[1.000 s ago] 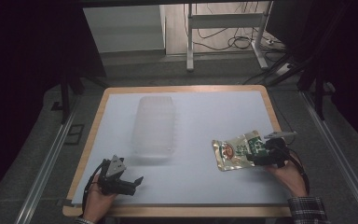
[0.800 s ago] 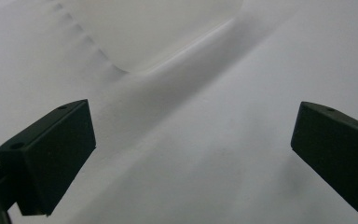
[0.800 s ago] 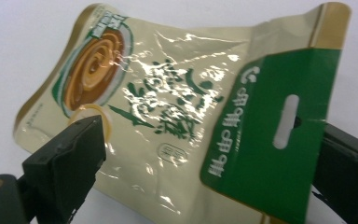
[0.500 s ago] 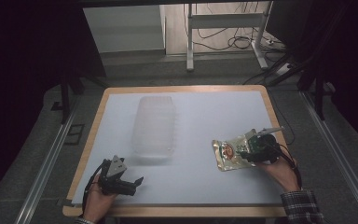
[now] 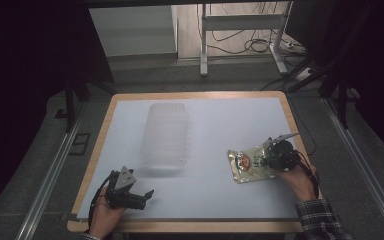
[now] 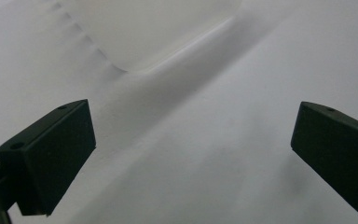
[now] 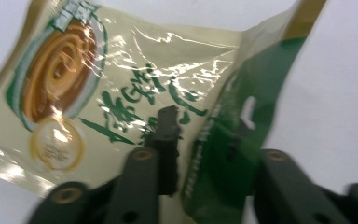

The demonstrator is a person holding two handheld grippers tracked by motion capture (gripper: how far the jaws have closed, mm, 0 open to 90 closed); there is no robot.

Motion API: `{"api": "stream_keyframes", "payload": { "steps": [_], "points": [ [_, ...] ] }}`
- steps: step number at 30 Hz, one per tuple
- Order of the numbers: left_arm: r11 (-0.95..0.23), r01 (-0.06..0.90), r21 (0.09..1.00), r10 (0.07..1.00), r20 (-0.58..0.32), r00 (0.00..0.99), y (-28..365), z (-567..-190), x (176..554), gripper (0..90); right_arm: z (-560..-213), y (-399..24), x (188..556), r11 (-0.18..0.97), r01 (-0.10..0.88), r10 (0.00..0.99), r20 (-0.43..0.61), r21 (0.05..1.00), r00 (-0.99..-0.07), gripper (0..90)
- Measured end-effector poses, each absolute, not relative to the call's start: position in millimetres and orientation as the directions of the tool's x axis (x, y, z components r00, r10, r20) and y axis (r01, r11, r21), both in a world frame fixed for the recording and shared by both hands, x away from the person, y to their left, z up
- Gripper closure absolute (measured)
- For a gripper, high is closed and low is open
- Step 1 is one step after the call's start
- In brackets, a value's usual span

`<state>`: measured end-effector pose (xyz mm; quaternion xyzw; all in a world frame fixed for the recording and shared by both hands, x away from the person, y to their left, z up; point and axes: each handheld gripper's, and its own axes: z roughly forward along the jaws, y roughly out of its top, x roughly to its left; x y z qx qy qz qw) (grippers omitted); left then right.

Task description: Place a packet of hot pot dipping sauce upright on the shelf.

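A shiny cream and green snack packet (image 5: 247, 164) lies on the white table (image 5: 220, 115) at the right. My right gripper (image 5: 272, 156) is at the packet's right end, and its jaws have just been closing. In the right gripper view the packet (image 7: 121, 84) has its green end folded up and pinched in my right gripper (image 7: 207, 123). My left gripper (image 5: 142, 196) rests at the table's front left, pointing right. Its jaws stand wide open (image 6: 191, 140) over bare table with nothing between them.
A clear ribbed plastic container (image 5: 166, 134) stands left of the table's middle, and its near corner (image 6: 158, 32) lies ahead of the left jaws. A wooden rim (image 5: 100, 150) borders the table. A desk frame and cables stand on the floor beyond the far edge.
My right gripper moved left onto the packet's right end and its jaws closed on the green edge, which now stands folded up. The left gripper has stayed put.
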<state>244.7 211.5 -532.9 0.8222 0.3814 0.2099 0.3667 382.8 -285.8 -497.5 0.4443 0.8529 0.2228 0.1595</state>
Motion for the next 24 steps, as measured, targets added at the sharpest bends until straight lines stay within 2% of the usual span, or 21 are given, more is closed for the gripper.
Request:
{"api": "stream_keyframes", "payload": {
  "steps": [1, 2, 7, 13, 18, 24],
  "points": [
    [-0.440, 0.473, 0.763, 0.781, 0.065, 0.621, 211, -533, 245, 0.0, -498, -286, 383, 0.506, 0.687, 0.829, -0.074, 0.522, -0.554, 77.2],
    [-0.441, 0.472, 0.763, 0.781, 0.067, 0.621, 211, -533, 245, 0.0, -497, -286, 383, 0.493, 0.692, 0.833, -0.056, 0.528, -0.550, 82.5],
    [-0.451, 0.472, 0.758, 0.781, 0.078, 0.620, 211, -534, 245, 0.0, -496, -287, 384, 0.464, 0.693, 0.843, -0.034, 0.553, -0.537, 88.7],
    [-0.448, 0.473, 0.759, 0.784, 0.080, 0.616, 211, -533, 244, 0.0, -491, -288, 382, 0.465, 0.674, 0.839, -0.043, 0.574, -0.542, 88.9],
    [-0.448, 0.474, 0.758, 0.787, 0.083, 0.611, 211, -533, 244, 0.0, -480, -288, 372, 0.502, 0.589, 0.807, -0.100, 0.633, -0.581, 88.8],
    [-0.448, 0.473, 0.759, 0.789, 0.085, 0.609, 212, -533, 244, 0.0, -470, -289, 370, 0.484, 0.566, 0.802, -0.079, 0.667, -0.593, 89.0]
  ]
}}
